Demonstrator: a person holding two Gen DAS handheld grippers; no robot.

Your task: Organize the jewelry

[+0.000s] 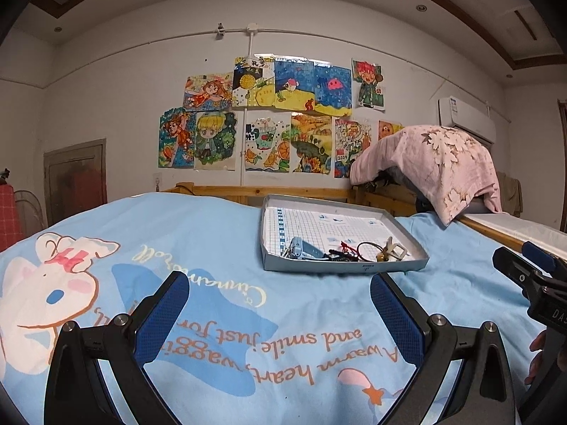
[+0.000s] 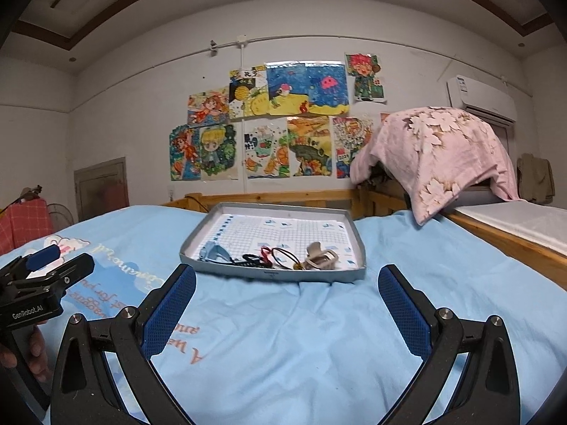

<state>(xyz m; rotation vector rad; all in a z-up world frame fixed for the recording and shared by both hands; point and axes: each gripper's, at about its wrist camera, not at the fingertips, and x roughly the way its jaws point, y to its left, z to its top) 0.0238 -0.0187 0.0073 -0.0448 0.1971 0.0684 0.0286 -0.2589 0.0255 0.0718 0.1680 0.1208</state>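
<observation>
A shallow grey tray (image 1: 414,237) (image 2: 198,232) with grid-paper lining lies on the light blue bedspread. Along its near edge sit a blue hair clip (image 1: 303,248) (image 2: 214,250), black and red hair ties (image 1: 354,250) (image 2: 280,253) and a beige claw clip (image 1: 397,249) (image 2: 320,258). My left gripper (image 1: 280,290) is open and empty, short of the tray and a little to its left. My right gripper (image 2: 287,283) is open and empty, just before the tray's near edge. Each gripper shows at the side of the other's view.
A wooden bed rail (image 2: 283,196) runs behind the tray. A pink flowered cloth (image 2: 446,148) drapes over something at the back right. Drawings (image 2: 283,120) cover the wall. A hand (image 2: 33,354) holds the left gripper's handle.
</observation>
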